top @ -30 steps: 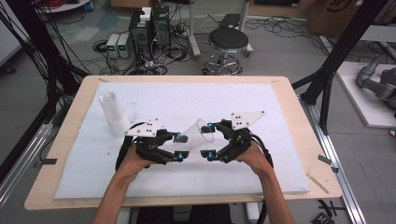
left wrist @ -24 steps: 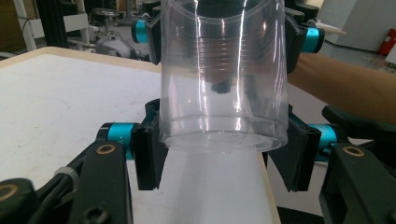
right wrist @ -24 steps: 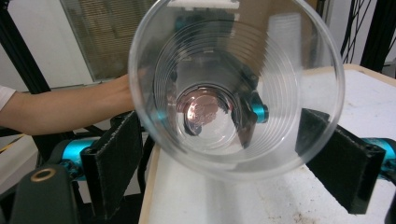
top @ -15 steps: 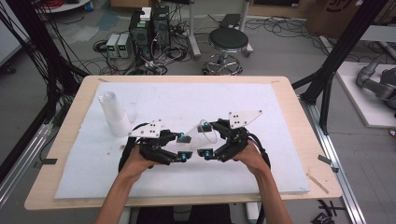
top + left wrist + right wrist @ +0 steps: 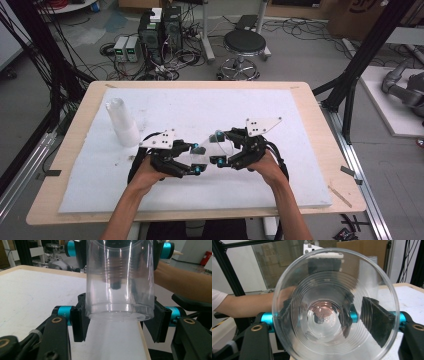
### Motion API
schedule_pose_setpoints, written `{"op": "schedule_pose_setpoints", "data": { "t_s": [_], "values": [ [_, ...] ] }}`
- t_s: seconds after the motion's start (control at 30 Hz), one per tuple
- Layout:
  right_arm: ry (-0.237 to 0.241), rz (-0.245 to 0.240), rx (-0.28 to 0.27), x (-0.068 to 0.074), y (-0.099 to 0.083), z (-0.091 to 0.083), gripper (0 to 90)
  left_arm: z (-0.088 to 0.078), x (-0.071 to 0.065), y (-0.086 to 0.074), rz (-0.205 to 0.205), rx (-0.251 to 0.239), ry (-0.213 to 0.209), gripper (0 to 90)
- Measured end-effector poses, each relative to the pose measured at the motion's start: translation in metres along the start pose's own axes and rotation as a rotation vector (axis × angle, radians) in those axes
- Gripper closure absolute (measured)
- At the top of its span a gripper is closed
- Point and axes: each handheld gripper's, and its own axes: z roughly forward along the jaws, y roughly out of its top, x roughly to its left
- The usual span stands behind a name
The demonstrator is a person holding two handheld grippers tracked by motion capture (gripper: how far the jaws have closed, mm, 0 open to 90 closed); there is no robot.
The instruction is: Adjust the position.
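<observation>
At table's left, stack: white cups (image 5: 122,122) stand upright on the white mat (image 5: 300,185), well apart from the hands.
Left gripper (image 5: 196,160): clamped on the base end of the clear plastic cup (image 5: 212,145); pads (image 5: 78,322) press both sides.
Cup: held above the mat's middle between both grippers, lying roughly level.
Handling: likely light, thin-walled, slick, easily crushed; grip gently near the stiffer base or rim.
Right gripper (image 5: 216,148): jaws have just been closing around the rim end; pads (image 5: 378,320) at the wall.
</observation>
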Motion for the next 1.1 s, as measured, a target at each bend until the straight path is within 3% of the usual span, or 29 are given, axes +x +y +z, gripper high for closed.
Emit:
{"op": "schedule_pose_setpoints", "data": {
  "t_s": [0.3, 0.37, 0.47, 0.8, 1.1],
  "values": [
    [0.006, -0.01, -0.003, 0.0, 0.0, 0.001, 33.8, -0.001, -0.001, 0.0, -0.009, 0.014, 0.001, 39.8],
    [-0.003, -0.012, -0.003, 0.0, 0.0, 0.001, 33.8, 0.001, -0.001, 0.001, -0.016, 0.031, 0.03, 18.6],
    [-0.01, -0.005, -0.003, 0.0, 0.0, 0.0, 33.8, -0.001, -0.002, 0.001, -0.027, 0.025, 0.042, 4.8],
    [-0.032, -0.004, 0.018, 0.0, 0.0, -0.002, 33.8, -0.011, -0.002, 0.003, -0.031, 0.046, 0.087, 4.8],
    [-0.038, -0.015, 0.024, -0.001, 0.0, -0.002, 33.8, -0.012, -0.002, 0.003, -0.036, 0.047, 0.094, 4.8]
  ]
}}
